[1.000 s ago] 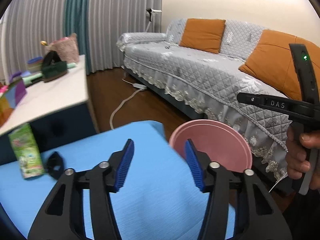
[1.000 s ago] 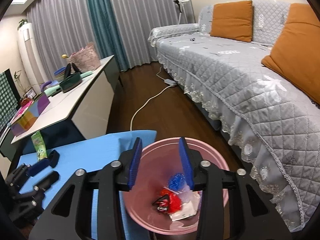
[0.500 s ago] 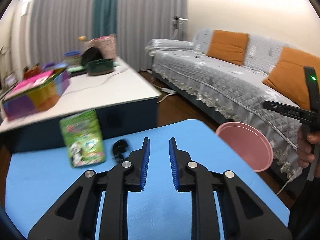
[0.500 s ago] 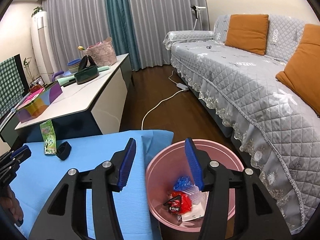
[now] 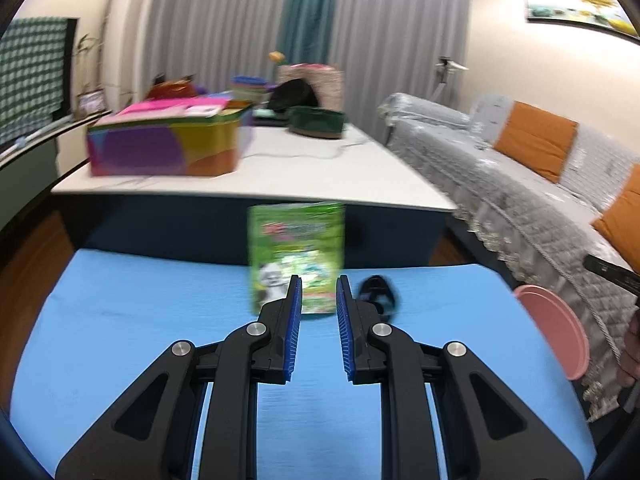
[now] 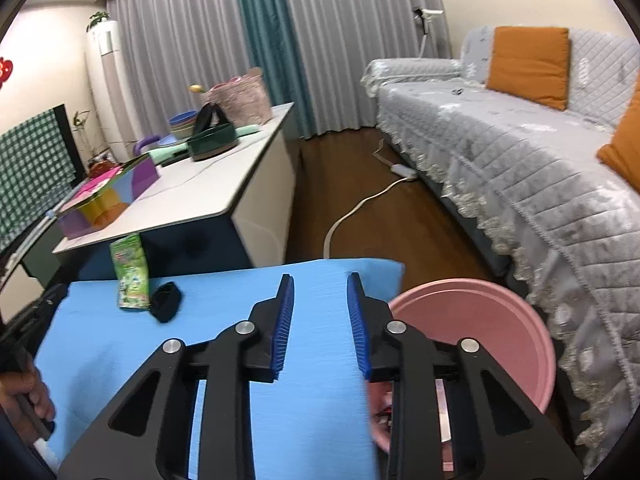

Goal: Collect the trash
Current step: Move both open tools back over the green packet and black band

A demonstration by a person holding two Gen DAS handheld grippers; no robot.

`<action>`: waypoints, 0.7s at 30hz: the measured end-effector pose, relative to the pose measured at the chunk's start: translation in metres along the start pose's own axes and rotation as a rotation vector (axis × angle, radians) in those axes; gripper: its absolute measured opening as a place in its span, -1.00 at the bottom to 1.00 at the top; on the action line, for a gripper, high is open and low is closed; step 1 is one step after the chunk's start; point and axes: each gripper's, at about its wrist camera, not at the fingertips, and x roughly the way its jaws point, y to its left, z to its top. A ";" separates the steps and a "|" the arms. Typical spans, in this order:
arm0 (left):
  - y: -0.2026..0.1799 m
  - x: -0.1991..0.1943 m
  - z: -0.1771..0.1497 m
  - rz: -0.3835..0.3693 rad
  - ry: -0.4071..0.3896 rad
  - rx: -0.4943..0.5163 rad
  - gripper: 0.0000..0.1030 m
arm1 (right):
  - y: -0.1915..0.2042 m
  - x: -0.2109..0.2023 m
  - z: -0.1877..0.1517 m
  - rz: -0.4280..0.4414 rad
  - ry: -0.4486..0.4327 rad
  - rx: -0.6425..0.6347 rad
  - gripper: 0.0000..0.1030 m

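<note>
Grey pleated curtains point(image 6: 352, 40) with teal centre panel point(image 6: 260, 32) covering far wall. Dark wooden floor point(image 6: 360, 188) showing beneath — white cable point(image 6: 360, 204) trailing across it. Grey quilted sofa point(image 6: 520, 152) carrying orange cushions point(image 6: 528, 64). Long white-topped low cabinet point(image 5: 320, 172) standing opposite. Framed picture point(image 5: 576, 8) hanging on cream wall point(image 5: 496, 40).

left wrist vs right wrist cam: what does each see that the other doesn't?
Left wrist only: framed picture on the wall.
Right wrist only: white cable across the floor, trash inside the pink bin.
Both: green packet, black object beside it, blue mat, sofa. Neither gripper holds anything.
</note>
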 end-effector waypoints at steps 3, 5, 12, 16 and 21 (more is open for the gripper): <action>0.020 0.007 -0.002 0.028 0.013 -0.038 -0.66 | 0.017 0.010 -0.002 0.041 0.008 -0.007 -0.46; 0.026 0.012 -0.001 0.035 0.015 -0.047 -0.66 | 0.031 0.019 -0.006 0.077 0.017 -0.012 -0.46; 0.040 0.037 -0.004 0.048 0.038 -0.073 -0.66 | 0.085 0.058 -0.024 0.163 0.081 -0.074 -0.46; 0.044 0.050 -0.002 0.038 0.041 -0.046 -0.66 | 0.117 0.076 -0.027 0.216 0.106 -0.096 -0.33; 0.056 0.063 0.009 -0.004 0.015 -0.052 -0.49 | 0.157 0.105 -0.030 0.238 0.132 -0.117 0.11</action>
